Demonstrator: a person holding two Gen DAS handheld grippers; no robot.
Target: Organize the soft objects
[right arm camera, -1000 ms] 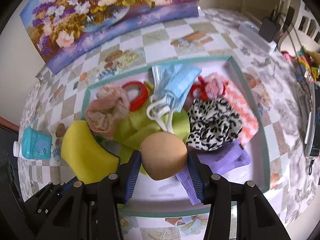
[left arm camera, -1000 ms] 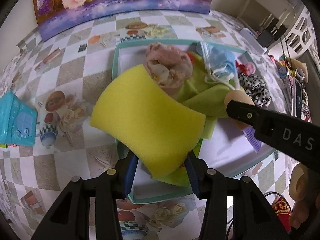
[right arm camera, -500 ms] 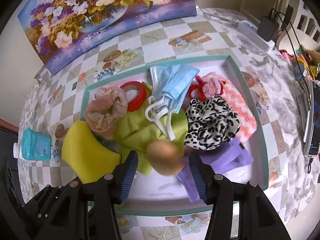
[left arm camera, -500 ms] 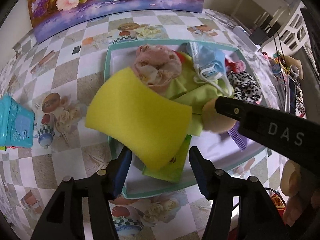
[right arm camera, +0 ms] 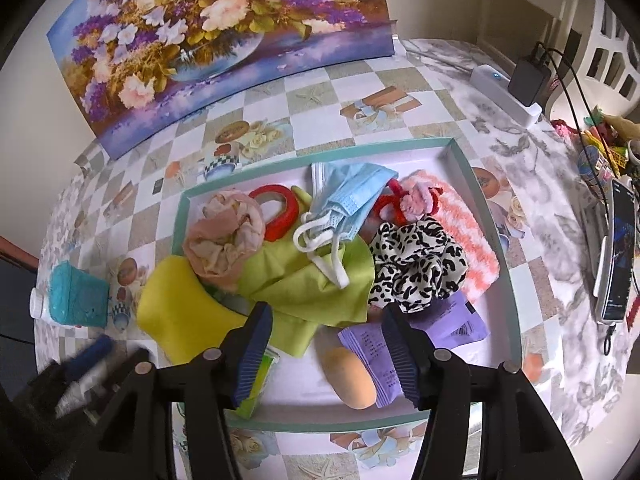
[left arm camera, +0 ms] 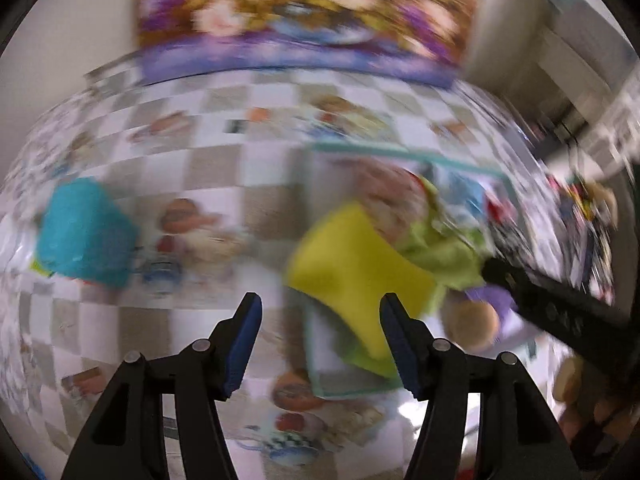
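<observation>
above the tray [right arm camera: 506,264], both tools just opening, empty: left [left arm camera: 320,320], right [right arm camera: 328,332]

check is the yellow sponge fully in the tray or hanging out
Hanging out: the yellow sponge overlaps the tray's left rim, partly lying on the tablecloth.

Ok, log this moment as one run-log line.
left gripper: open, jaws just opening, empty | right gripper: open, jaws just opening, empty | yellow sponge: over tray edge | tan sponge: in tray
</observation>
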